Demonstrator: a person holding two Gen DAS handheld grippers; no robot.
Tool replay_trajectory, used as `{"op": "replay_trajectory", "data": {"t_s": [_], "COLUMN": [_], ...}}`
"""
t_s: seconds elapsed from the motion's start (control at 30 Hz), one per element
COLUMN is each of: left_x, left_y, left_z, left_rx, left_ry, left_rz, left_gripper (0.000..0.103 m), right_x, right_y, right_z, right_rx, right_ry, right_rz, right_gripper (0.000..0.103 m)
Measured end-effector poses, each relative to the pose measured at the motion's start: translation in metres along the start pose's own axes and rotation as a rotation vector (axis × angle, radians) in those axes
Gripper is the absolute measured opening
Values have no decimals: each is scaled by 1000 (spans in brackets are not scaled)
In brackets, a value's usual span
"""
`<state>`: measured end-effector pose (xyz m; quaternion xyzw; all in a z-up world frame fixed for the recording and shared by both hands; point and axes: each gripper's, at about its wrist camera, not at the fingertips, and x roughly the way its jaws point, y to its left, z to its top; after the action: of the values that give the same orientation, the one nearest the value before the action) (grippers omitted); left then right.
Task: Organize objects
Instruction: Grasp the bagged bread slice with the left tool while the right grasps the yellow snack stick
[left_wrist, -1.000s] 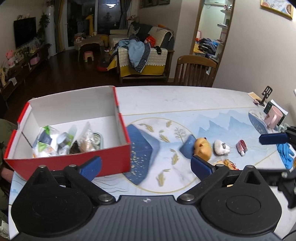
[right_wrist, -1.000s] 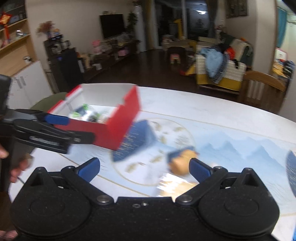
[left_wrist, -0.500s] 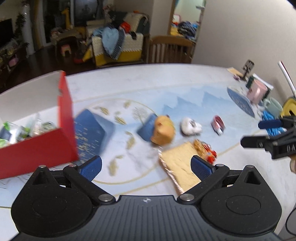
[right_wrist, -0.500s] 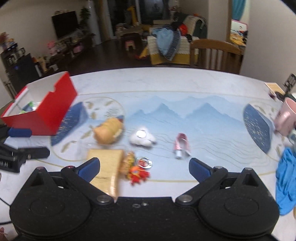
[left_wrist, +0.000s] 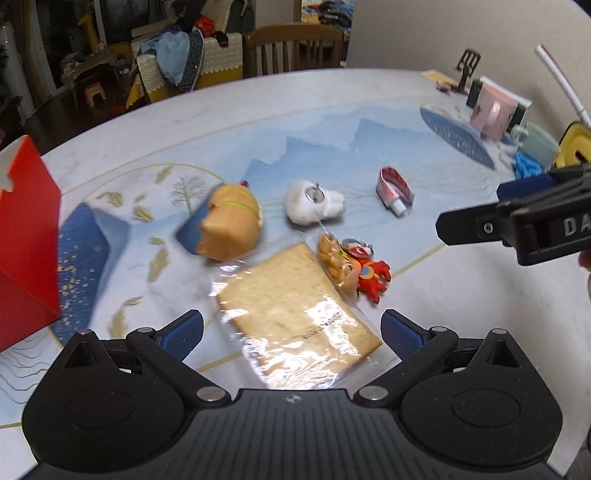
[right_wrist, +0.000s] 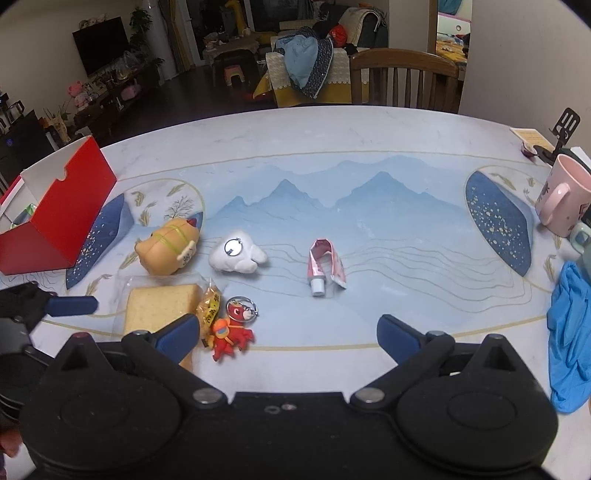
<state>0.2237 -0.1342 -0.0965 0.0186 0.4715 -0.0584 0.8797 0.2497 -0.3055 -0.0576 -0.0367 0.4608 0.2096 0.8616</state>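
I see a slice of bread (left_wrist: 291, 295) sealed in clear, glossy wrap lying flat on the counter (right_wrist: 388, 147), pale tan with a darker crust edge. Against its right edge sits one small yellow snack packet (right_wrist: 209, 304), and touching that, one red cartoon keychain figure (right_wrist: 232, 330) with a metal ring. Behind the bread rests one orange plush toy (right_wrist: 168, 246) tied with a thin yellow band, then one white plush (right_wrist: 238, 256) carrying a round metal disc, then, further right and apart from the others, one pink squeezed tube (right_wrist: 325, 264) with a white cap. That makes six loose items, one of each. One red box (right_wrist: 59, 218) with a white interior stands at the left end of the counter; something lies inside, but I cannot make out what. At the far right I count one pink mug (right_wrist: 563, 195), one blue cloth (right_wrist: 569, 336) and one black phone stand (right_wrist: 563, 129).

My left tool (left_wrist: 291, 334) hangs just over the near end of the bread, its blue pads spread wide with the slice between them, gripping nothing. My right tool (right_wrist: 288, 334) is likewise spread wide and empty, low over bare counter, with the keychain figure just beside its left pad (right_wrist: 177, 336) and the tube ahead between the pads.
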Motion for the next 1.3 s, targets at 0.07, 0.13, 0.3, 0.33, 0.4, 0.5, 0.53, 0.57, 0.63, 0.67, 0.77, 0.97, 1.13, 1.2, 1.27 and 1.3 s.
{"op": "replay_trajectory", "data": {"t_s": [0.07, 0.13, 0.3, 0.33, 0.4, 0.5, 0.53, 0.57, 0.63, 0.67, 0.77, 0.97, 1.13, 1.2, 1.27, 1.3], "left_x": [8, 17, 30, 31, 33, 37, 38, 38, 39, 39, 37, 32, 26, 23, 20, 19], "left_y": [-6, -9, -7, -6, -4, 3, 7, 11, 20, 23, 32, 50, 63, 66, 69, 70], "left_z": [2, 3, 3, 3, 3, 1, 1, 0, -2, -3, -5, -13, -20, -21, -20, -20], "left_rx": [10, 17, -8, -11, -8, -20, -36, -54, -86, -96, -109, -144, -166, -166, -168, -175], "left_ry": [15, 38, 72, 75, 80, 89, 93, 95, 99, 98, 86, 71, 47, 34, 26, 25], "left_rz": [14, 38, 54, 54, 59, 66, 64, 61, 51, 51, 61, 78, 69, 65, 59, 55], "left_gripper": [103, 103, 103, 103, 103, 103, 103, 103, 103, 103, 103, 103, 95, 88, 80, 79], "right_x": [3, 5, 13, 15, 19, 26, 28, 31, 36, 38, 48, 64, 74, 78, 82, 84], "right_y": [0, 1, 6, 8, 13, 21, 25, 28, 35, 38, 50, 71, 83, 85, 87, 87], "right_z": [0, 0, 1, 1, 2, 4, 5, 6, 7, 8, 8, 8, 9, 10, 12, 12], "right_rx": [2, 2, 1, -2, -12, -30, -36, -45, -66, -76, -114, -186, -222, -218, -208, -200], "right_ry": [6, 13, 22, 24, 30, 38, 41, 45, 50, 55, 71, 98, 113, 124, 138, 144], "right_rz": [2, 5, 15, 16, 23, 34, 37, 41, 51, 54, 61, 76, 80, 88, 96, 96], "right_gripper": [102, 102, 102, 102, 102, 101, 101, 100, 97, 95, 87, 71, 56, 51, 45, 44]}}
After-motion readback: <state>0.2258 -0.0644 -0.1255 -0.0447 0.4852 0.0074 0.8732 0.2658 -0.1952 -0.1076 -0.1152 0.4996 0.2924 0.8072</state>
